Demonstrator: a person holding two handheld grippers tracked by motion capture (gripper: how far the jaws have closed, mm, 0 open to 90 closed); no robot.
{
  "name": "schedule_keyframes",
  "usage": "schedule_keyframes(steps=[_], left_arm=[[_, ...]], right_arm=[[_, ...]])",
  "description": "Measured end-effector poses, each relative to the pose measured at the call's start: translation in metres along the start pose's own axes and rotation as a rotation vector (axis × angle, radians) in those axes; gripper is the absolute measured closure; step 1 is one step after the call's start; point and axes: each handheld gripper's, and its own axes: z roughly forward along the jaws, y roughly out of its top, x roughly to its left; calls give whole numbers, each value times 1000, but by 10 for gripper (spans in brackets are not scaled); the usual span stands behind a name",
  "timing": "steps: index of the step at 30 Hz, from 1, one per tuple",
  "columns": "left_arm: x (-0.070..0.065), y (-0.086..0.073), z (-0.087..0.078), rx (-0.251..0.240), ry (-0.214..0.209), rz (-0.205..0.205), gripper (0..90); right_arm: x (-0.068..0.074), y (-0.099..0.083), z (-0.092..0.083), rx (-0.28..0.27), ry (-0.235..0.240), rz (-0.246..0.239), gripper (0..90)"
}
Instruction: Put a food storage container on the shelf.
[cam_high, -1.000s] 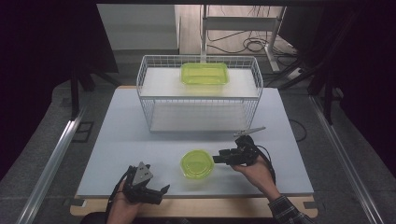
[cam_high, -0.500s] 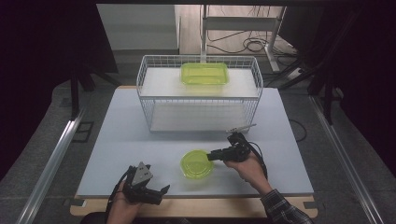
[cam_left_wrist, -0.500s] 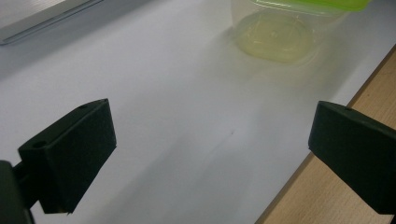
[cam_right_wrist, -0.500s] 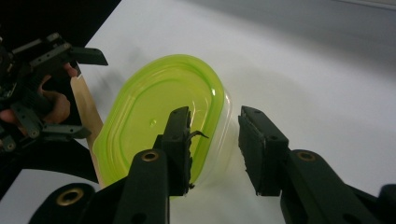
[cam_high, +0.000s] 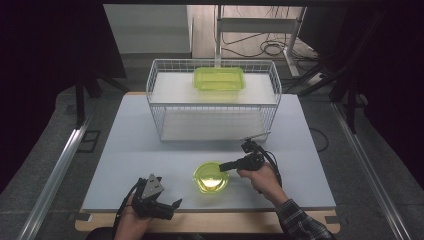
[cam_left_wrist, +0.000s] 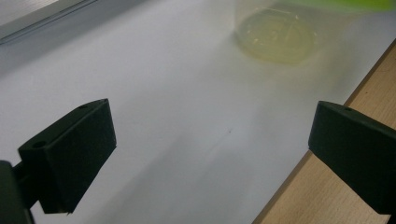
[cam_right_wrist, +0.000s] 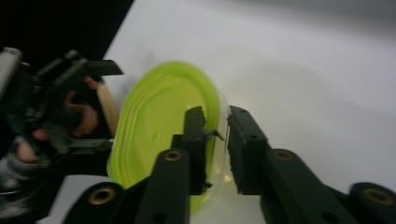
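Observation:
A round clear container with a yellow-green lid (cam_high: 210, 177) sits on the white table near its front edge, and it also lies ahead in the left gripper view (cam_left_wrist: 280, 37). My right gripper (cam_high: 222, 166) reaches it from the right. Its jaws (cam_right_wrist: 216, 112) have just been closing and now straddle the container's rim (cam_right_wrist: 159, 126), one over the lid, one outside the clear wall, with a thin gap still visible. My left gripper (cam_high: 172, 206) rests at the front table edge, left of the container, with its jaws (cam_left_wrist: 210, 140) wide open and nothing between them.
A white wire basket (cam_high: 212, 100) stands at the table's back, and a rectangular yellow-green container (cam_high: 219, 79) lies on its upper shelf. The wooden table edge (cam_left_wrist: 327, 200) runs under the left gripper. The left hand and gripper (cam_right_wrist: 70, 93) appear beyond the round container.
My right hand has slid left and slightly down onto the round container, and its jaws have narrowed around the rim. The left hand has stayed still.

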Motion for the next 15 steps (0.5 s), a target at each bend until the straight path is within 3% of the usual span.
schedule_keyframes(steps=[3, 6, 15], left_arm=[[0, 0, 0, 0, 0, 1, 5], [0, 0, 0, 0, 0, 2, 5], [0, 0, 0, -3, -1, -1, 5]], right_arm=[[1, -1, -1, 4, 26, 15, 805], [5, -1, -3, -3, 11, 2, 808], [13, 2, -23, -76, 21, -14, 809]])
